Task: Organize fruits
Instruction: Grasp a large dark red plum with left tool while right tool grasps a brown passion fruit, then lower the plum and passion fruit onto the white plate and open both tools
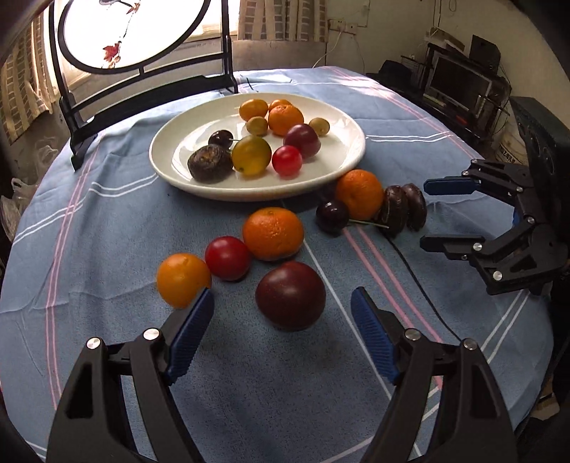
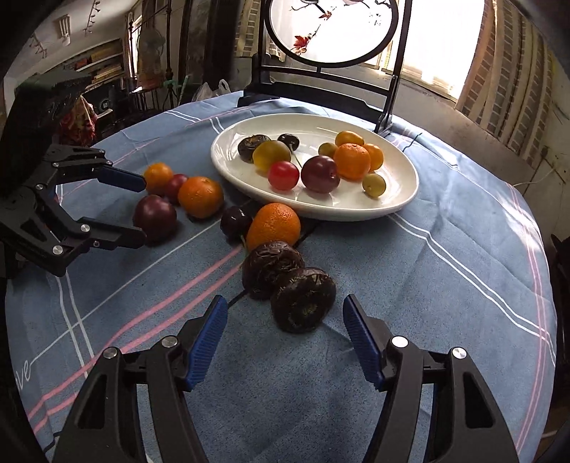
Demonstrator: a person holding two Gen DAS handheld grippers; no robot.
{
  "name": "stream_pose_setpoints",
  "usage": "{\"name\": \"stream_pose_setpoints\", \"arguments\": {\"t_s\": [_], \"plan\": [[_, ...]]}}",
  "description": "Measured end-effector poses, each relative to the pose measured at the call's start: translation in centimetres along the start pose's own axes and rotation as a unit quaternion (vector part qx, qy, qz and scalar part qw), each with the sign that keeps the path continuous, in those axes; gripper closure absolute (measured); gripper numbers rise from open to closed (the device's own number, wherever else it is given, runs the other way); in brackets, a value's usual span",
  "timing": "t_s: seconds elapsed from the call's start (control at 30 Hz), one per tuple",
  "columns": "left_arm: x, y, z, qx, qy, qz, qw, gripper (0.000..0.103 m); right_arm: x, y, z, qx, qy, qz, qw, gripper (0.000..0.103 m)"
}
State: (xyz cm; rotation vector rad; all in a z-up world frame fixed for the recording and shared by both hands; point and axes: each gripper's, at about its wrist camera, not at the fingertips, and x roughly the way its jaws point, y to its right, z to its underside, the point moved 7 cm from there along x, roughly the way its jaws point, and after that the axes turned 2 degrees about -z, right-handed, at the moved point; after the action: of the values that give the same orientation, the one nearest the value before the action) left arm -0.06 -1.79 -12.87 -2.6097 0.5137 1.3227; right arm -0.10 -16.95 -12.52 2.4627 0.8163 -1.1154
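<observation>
A: Occlusions, left wrist view?
B: The round screen (image 1: pixel 131 32) is cut off by the top edge. The right gripper (image 1: pixel 433 213) runs out of frame at the right. The farther mandarin (image 1: pixel 359 194) partly hides one water chestnut (image 1: pixel 393 210).
A: Right wrist view?
B: A small orange fruit (image 2: pixel 374 156) on the plate (image 2: pixel 399 203) sits half behind a mandarin (image 2: pixel 352 161). Shelf contents (image 2: pixel 103 60) are too blurred to identify.

Blue striped tablecloth (image 1: pixel 107 249), white plate (image 1: pixel 342 156) (fruit-filled), loose fruits (image 1: pixel 272 233)
</observation>
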Motion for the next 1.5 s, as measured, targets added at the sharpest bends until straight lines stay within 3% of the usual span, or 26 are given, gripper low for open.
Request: {"name": "stream_pose_setpoints", "arguments": {"t_s": [0.07,0.13,0.2,0.23,0.3,0.5,0.67,0.77,0.83,0.9,1.03,1.2,1.33,1.5], "plan": [[0.5,0.0,0.1,-0.005,-0.006,0.005,1.0000,0.027,0.6,0.3,0.2,0.002,-0.010,0.001,1.000,0.039],[0.9,0.2,-0.1,-0.003,-0.005,0.004,1.0000,0.029,1.2,0.2,0.5,0.004,-0.020,-0.006,1.000,0.048],[1.3,0.3,-0.2,-0.003,-0.008,0.007,0.9999,0.042,1.3,0.4,0.6,0.006,-0.024,0.001,1.000,0.068],[1.5,0.4,-0.2,-0.003,-0.012,0.009,0.9999,0.056,1.1,0.3,0.6,0.007,-0.026,-0.006,1.000,0.069],[1.6,0.5,-0.1,-0.002,-0.011,0.006,0.9999,0.062,0.3,0.2,0.5,0.003,-0.017,-0.011,1.000,0.081],[0.4,1.0,-0.5,0.011,0.010,-0.001,0.9999,0.062,-1.3,0.3,-0.2,0.011,0.012,-0.025,1.000,0.083],[-0.4,1.0,-0.7,0.011,0.019,-0.003,0.9997,0.062,-0.2,0.9,0.0,0.033,-0.003,-0.017,0.999,0.082],[0.1,1.1,-0.4,0.012,0.010,-0.002,0.9999,0.062,1.0,1.0,0.5,0.031,-0.017,0.003,0.999,0.069],[0.5,1.2,-0.3,0.010,0.006,0.001,0.9999,0.062,1.3,0.8,0.3,0.028,-0.016,0.006,0.999,0.069],[0.6,1.1,-0.2,0.009,0.005,0.002,0.9999,0.062,1.5,0.7,0.4,0.027,-0.021,0.007,0.999,0.077],[0.6,0.9,-0.2,0.004,0.008,0.002,1.0000,0.062,0.8,0.9,0.3,0.032,-0.016,0.001,0.999,0.078],[0.0,0.8,-0.6,0.002,0.017,-0.006,0.9998,0.062,-1.5,0.5,-1.2,0.066,0.033,-0.039,0.996,0.078],[-1.3,0.3,-2.3,0.011,0.036,-0.041,0.9985,0.062,-2.7,0.2,-2.6,0.107,0.064,-0.076,0.989,0.078],[-3.7,-0.3,-6.5,0.023,0.079,-0.097,0.9918,0.062,-4.5,0.0,-4.5,0.123,0.098,-0.082,0.984,0.078]]}}
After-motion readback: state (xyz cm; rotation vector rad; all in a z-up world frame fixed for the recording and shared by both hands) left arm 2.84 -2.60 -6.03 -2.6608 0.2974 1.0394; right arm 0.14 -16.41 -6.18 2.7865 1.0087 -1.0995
